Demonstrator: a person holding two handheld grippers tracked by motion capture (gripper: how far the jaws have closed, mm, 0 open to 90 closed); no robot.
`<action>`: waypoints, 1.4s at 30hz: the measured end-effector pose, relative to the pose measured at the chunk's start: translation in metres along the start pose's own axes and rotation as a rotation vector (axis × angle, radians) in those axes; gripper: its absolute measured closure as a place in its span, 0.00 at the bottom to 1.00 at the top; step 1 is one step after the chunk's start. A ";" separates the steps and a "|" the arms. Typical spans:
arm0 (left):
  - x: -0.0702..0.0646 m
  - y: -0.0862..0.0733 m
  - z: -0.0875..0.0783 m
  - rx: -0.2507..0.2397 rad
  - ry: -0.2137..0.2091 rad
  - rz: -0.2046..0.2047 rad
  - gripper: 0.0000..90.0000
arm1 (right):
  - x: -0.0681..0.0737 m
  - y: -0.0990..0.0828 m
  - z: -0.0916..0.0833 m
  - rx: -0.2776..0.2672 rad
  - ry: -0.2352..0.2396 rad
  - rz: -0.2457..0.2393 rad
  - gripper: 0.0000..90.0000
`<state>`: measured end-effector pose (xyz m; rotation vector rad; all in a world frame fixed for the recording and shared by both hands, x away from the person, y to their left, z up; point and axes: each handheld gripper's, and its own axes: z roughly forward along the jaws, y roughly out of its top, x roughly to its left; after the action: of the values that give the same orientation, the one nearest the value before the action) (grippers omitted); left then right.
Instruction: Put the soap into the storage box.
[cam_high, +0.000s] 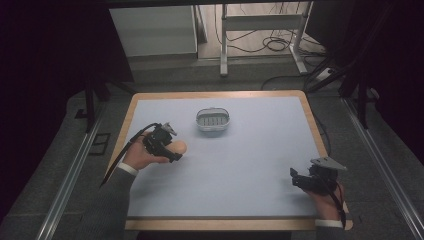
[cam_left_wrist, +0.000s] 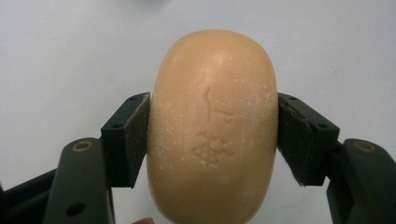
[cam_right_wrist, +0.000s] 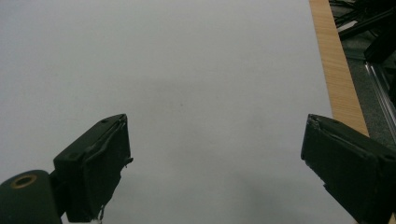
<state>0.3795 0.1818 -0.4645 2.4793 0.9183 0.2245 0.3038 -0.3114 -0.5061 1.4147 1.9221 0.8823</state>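
Observation:
An oval peach-coloured bar of soap with an embossed mark is clamped between the two black pads of my left gripper, which is shut on its sides. From above, that left gripper sits over the left part of the table with the soap sticking out toward the right. My right gripper rests near the front right corner. In the right gripper view its jaws stand wide apart with nothing between them: the right gripper is open over bare mat.
A small white oval dish with a slotted grey insert stands at the back middle of the pale blue mat. The wooden table edge runs just right of my right gripper. Beyond the table are a floor, cables and a metal frame.

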 end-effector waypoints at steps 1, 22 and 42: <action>-0.001 0.002 0.000 0.003 0.001 0.007 0.36 | 0.000 0.000 0.000 -0.001 0.000 0.001 0.09; 0.004 0.019 0.004 -0.004 -0.016 0.015 0.36 | 0.000 -0.001 0.001 0.004 -0.004 0.001 0.09; 0.014 0.036 0.010 -0.010 -0.018 0.014 0.36 | -0.002 -0.001 -0.001 -0.001 -0.003 0.010 0.09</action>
<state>0.4142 0.1632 -0.4554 2.4749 0.8902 0.2105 0.3028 -0.3141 -0.5059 1.4256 1.9130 0.8851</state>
